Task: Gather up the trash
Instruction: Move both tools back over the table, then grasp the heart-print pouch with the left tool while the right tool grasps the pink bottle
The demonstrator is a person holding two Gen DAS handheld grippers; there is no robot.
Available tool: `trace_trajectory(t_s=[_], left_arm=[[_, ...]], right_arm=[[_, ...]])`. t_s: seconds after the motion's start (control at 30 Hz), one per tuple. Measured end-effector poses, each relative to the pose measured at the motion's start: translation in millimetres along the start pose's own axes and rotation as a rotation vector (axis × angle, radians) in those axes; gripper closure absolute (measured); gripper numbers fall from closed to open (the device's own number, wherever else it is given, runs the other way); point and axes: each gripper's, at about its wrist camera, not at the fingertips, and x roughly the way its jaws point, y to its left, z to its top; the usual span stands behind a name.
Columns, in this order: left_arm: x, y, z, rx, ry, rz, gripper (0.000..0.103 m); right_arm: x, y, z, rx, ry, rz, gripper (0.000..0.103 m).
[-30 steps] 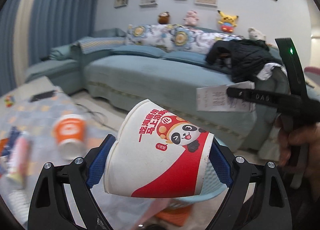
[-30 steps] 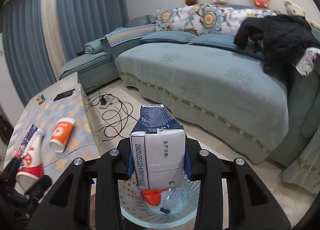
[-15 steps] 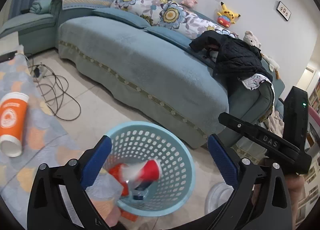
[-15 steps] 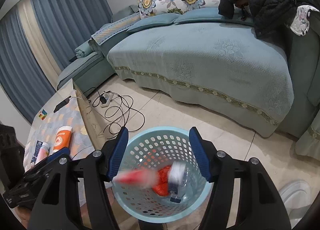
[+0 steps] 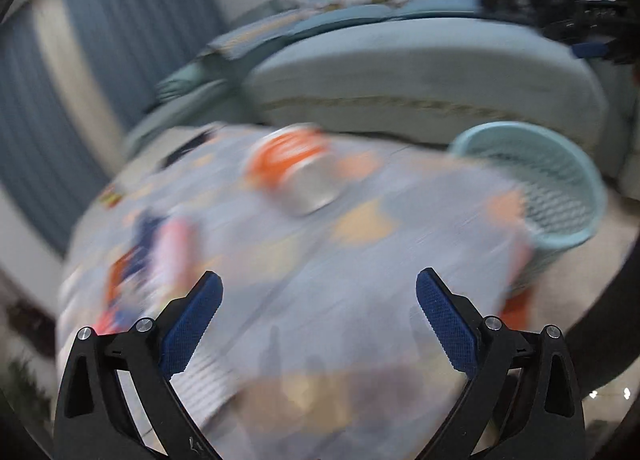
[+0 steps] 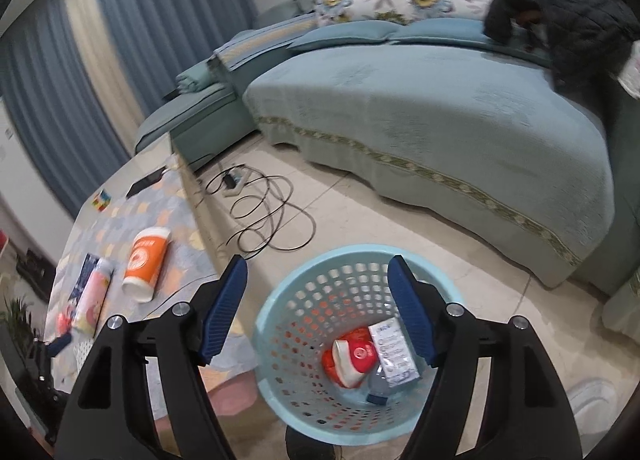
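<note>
My right gripper hangs over the light blue basket on the floor, its jaws opening with nothing between them. Inside the basket lie the red-and-white paper cup, the white carton and a clear bottle. My left gripper is open and empty above the patterned table; that view is blurred. An orange cup lies on its side on the table. A pink tube and a dark blue packet lie further left. The basket stands right of the table.
A teal sofa with a black jacket curves behind the basket. Black cables and a power strip lie on the tiled floor. A phone and a small coloured cube rest at the table's far end. Blue curtains hang at the left.
Both grippers opened and let go; the cup and the carton fell into the basket. My left gripper then swung left, from above the basket to over the table.
</note>
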Motion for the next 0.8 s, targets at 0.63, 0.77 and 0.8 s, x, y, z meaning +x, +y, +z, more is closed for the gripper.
trace_trajectory(t_s=[0.63,0.77,0.8], left_arm=[[55,124,-62,-0.559,0.226,0.038,0.035],[41,134,-65,-0.609,0.211,-0.01,0.071],[37,136,-65,-0.608,0.201,-0.002,0.071]], right_arm=[[33,235,-34,-0.341,0.097,0.244,0.03],[36,281,-49,-0.383,0.133,0.307,0.03],[38,292,-53,-0.392,0.142,0.32,0.03]])
